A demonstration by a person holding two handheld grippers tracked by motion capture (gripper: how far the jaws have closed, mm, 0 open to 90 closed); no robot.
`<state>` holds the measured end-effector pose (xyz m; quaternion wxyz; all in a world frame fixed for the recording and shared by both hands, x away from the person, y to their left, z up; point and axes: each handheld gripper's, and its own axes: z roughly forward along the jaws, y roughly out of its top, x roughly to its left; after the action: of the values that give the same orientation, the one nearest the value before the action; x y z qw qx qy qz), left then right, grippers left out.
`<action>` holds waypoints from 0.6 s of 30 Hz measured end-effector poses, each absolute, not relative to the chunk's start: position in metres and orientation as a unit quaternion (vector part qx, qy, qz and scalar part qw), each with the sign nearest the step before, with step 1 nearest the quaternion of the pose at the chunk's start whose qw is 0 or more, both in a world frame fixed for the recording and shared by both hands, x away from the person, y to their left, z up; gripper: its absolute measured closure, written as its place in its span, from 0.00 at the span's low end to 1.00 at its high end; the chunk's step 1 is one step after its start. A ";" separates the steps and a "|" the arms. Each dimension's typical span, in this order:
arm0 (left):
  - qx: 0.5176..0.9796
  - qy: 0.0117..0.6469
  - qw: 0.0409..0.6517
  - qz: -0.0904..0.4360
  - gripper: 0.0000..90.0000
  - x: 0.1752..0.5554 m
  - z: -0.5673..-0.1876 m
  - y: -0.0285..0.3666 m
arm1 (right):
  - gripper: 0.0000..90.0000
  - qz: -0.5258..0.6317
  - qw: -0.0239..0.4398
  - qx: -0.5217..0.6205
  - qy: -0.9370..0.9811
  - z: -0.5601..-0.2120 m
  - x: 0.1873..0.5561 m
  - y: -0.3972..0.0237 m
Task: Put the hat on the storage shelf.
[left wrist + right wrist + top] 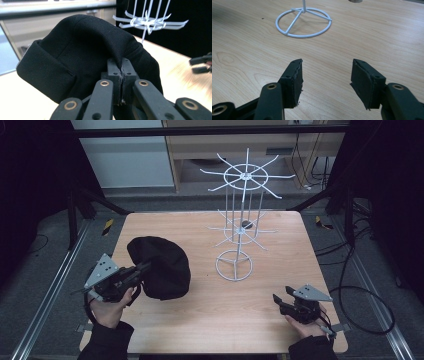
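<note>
A black fabric hat point(162, 266) hangs off the table's left side, pinched at its edge by my left gripper point(143, 268). In the left gripper view the two jaws are pressed together on a fold of the black hat point(82, 52), with the gripper point(121, 68) shut on it. A white wire display rack point(243, 215) with spoke arms stands on a ring base at the table's middle back. My right gripper point(280, 299) rests near the front right edge, and its jaws stand wide apart with nothing between them point(325, 75).
The wooden table point(220, 320) has bare room at the front centre. The rack's ring base point(303, 22) lies ahead of the right gripper. A small dark object point(246, 224) sits behind the rack. Cables trail on the floor point(365, 295) at the right.
</note>
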<state>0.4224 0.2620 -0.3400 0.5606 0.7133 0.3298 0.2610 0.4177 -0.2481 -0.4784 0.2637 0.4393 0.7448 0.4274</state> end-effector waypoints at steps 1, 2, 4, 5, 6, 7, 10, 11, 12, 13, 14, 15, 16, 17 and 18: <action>0.710 0.326 0.568 0.260 0.98 0.422 -0.336 0.262 | 0.47 0.427 0.264 0.440 0.745 -0.478 0.418 -0.248; 0.708 0.324 0.571 0.261 0.98 0.421 -0.334 0.261 | 0.47 0.428 0.265 0.439 0.744 -0.479 0.418 -0.248; 0.704 0.320 0.577 0.262 0.98 0.421 -0.328 0.261 | 0.47 0.427 0.267 0.439 0.744 -0.479 0.418 -0.249; 0.702 0.319 0.582 0.259 0.98 0.421 -0.325 0.261 | 0.47 0.427 0.268 0.439 0.744 -0.479 0.418 -0.249; 0.699 0.317 0.587 0.258 0.98 0.421 -0.322 0.261 | 0.47 0.428 0.267 0.440 0.743 -0.479 0.418 -0.249; 0.697 0.315 0.590 0.258 0.98 0.421 -0.319 0.261 | 0.47 0.427 0.267 0.440 0.744 -0.479 0.418 -0.249; 0.700 0.310 0.590 0.257 0.98 0.422 -0.306 0.261 | 0.47 0.426 0.265 0.442 0.744 -0.479 0.418 -0.249; 0.700 0.308 0.591 0.257 0.98 0.422 -0.301 0.261 | 0.47 0.426 0.266 0.441 0.744 -0.479 0.418 -0.249; 0.699 0.306 0.593 0.256 0.98 0.422 -0.296 0.262 | 0.47 0.426 0.266 0.441 0.744 -0.479 0.418 -0.249; 0.698 0.305 0.596 0.254 0.98 0.422 -0.290 0.263 | 0.47 0.426 0.264 0.442 0.744 -0.479 0.418 -0.249; 0.695 0.302 0.599 0.257 0.98 0.421 -0.283 0.264 | 0.47 0.426 0.264 0.442 0.744 -0.479 0.418 -0.249; 0.693 0.301 0.603 0.256 0.98 0.420 -0.279 0.264 | 0.47 0.425 0.265 0.442 0.744 -0.479 0.418 -0.249; 0.690 0.297 0.609 0.256 0.98 0.420 -0.271 0.264 | 0.47 0.424 0.265 0.442 0.744 -0.479 0.418 -0.249; 0.687 0.296 0.611 0.258 0.98 0.419 -0.267 0.264 | 0.47 0.423 0.267 0.441 0.745 -0.480 0.419 -0.249; 0.683 0.292 0.617 0.259 0.98 0.418 -0.259 0.264 | 0.47 0.423 0.268 0.440 0.745 -0.480 0.419 -0.249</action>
<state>0.4179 0.2644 -0.2593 0.6169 0.6834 0.2924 0.2586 0.4191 -0.2494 -0.4800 0.2678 0.4400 0.7454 0.4232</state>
